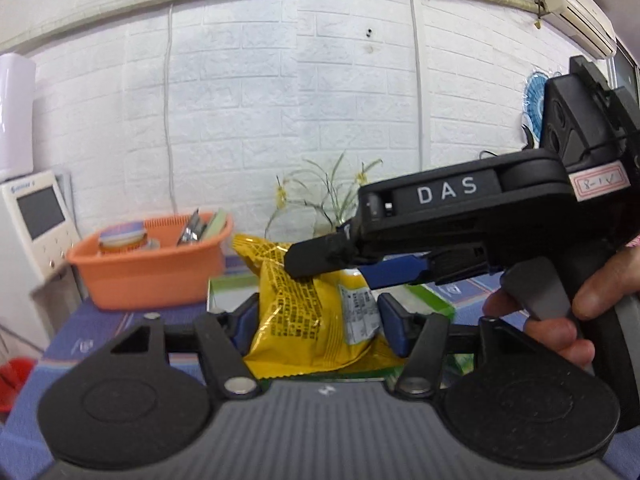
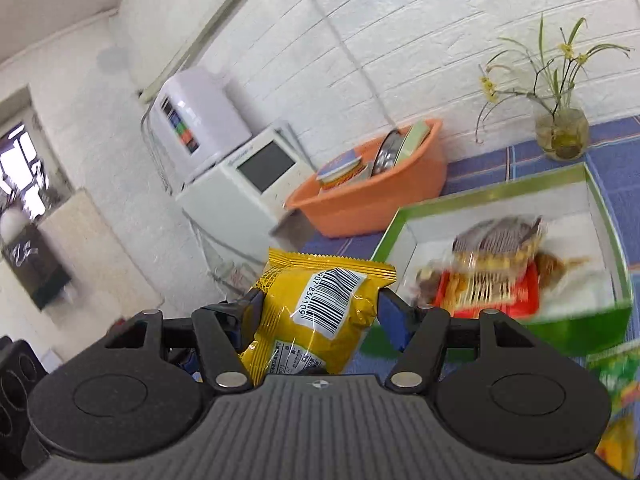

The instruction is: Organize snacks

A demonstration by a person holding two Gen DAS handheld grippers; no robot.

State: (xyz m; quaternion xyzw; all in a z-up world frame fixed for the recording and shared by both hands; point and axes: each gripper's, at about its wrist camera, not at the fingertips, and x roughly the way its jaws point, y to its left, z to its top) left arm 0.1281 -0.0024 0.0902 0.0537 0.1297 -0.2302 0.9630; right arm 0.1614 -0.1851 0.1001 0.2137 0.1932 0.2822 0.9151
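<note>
Table (image 2: 624,168): covered by a blue checked cloth, set against a white brick-pattern wall (image 1: 280,100).

White appliance with grey screen (image 2: 260,168): at the table's far left end, a pale purple-white unit standing on top of it.

Green-rimmed box (image 2: 600,204): open, white inside, lying on the cloth. Holds several wrapped snacks (image 2: 492,264), blurred; a red pack and a dark striped one can be made out.

Orange basin (image 2: 360,204): just beyond the box, near the wall. Contains a lidded tub, a metal item and a pale green flat piece leaning on its rim.

Glass vase (image 2: 562,134): on the cloth by the wall, with thin green stems and small yellow flowers.

Yellow snack packet (image 2: 316,316): one, barcode label on its back, held in the air near the box's near-left corner, clamped from both ends.

Left gripper (image 1: 318,316): blue pads pressed onto the packet's lower half.

Right gripper (image 2: 318,312): closed on the packet's upper end; black body marked "DAS", held in a hand (image 1: 560,312).
</note>
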